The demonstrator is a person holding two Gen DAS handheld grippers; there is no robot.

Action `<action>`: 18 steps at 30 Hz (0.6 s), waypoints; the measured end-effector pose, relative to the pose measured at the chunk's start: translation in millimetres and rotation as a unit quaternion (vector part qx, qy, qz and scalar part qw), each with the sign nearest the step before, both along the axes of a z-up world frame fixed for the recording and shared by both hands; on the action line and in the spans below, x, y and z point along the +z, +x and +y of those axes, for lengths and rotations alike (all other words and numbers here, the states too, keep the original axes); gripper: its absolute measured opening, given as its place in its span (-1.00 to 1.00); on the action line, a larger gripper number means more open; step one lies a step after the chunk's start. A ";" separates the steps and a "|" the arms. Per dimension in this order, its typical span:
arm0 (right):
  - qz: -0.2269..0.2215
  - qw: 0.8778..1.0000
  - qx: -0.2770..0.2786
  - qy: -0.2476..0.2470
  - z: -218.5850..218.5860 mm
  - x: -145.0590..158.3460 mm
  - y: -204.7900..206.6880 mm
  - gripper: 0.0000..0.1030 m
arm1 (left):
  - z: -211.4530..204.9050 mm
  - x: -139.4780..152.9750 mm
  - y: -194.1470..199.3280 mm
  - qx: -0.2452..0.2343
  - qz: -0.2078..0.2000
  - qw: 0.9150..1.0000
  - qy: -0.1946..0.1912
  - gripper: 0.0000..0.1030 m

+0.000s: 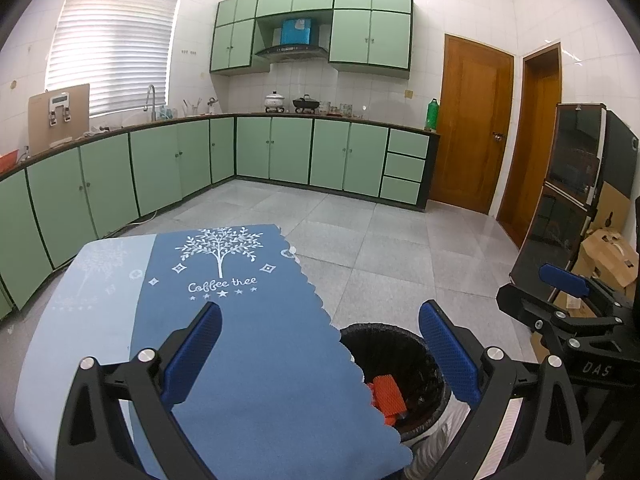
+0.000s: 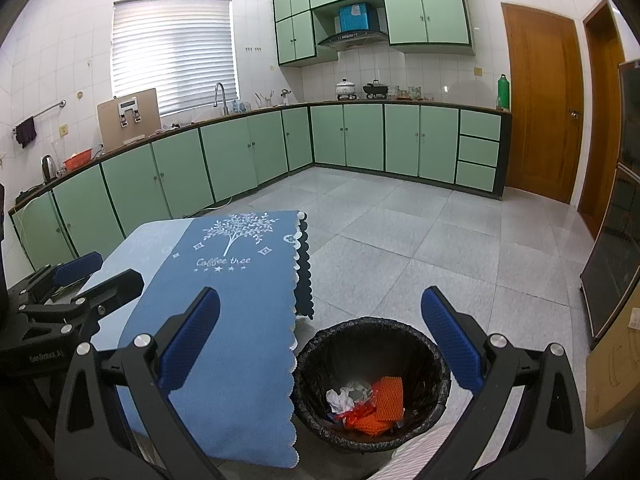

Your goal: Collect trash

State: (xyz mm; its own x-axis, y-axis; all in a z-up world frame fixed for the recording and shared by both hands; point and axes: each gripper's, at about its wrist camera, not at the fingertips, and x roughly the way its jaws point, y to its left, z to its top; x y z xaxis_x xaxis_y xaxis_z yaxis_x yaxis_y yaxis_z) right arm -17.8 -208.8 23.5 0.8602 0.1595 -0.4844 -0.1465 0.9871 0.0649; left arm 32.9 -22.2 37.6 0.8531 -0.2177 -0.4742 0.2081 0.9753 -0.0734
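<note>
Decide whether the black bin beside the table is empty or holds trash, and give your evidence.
Holds trash. The bin contains an orange mesh piece and crumpled white paper, well below its rim.

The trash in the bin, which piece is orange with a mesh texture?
The flat orange mesh piece on the right side of the black-lined bin. The crumpled white paper beside it is pale and untextured.

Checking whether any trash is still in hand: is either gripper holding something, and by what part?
Nothing is held. The left gripper and right gripper are both open with nothing between their fingers. The orange trash already lies in the bin.
</note>
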 end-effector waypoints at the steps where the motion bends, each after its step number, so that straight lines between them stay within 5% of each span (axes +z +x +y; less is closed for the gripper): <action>1: 0.000 1.000 0.000 0.000 -0.2 -0.2 0.4 0.90 | -0.1 0.0 0.2 0.000 0.001 1.000 0.000 0.88; 18: 0.005 1.000 0.000 -0.001 -0.7 -2.7 3.5 0.90 | -0.1 -4.5 1.2 0.004 0.004 1.000 -0.003 0.88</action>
State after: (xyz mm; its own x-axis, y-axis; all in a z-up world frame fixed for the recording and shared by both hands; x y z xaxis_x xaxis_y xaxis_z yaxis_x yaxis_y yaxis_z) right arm -14.3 -209.5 20.8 0.8551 0.1585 -0.4936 -0.1463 0.9872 0.0635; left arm 34.1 -22.3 33.1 0.8508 -0.2143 -0.4797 0.2001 0.9764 -0.0812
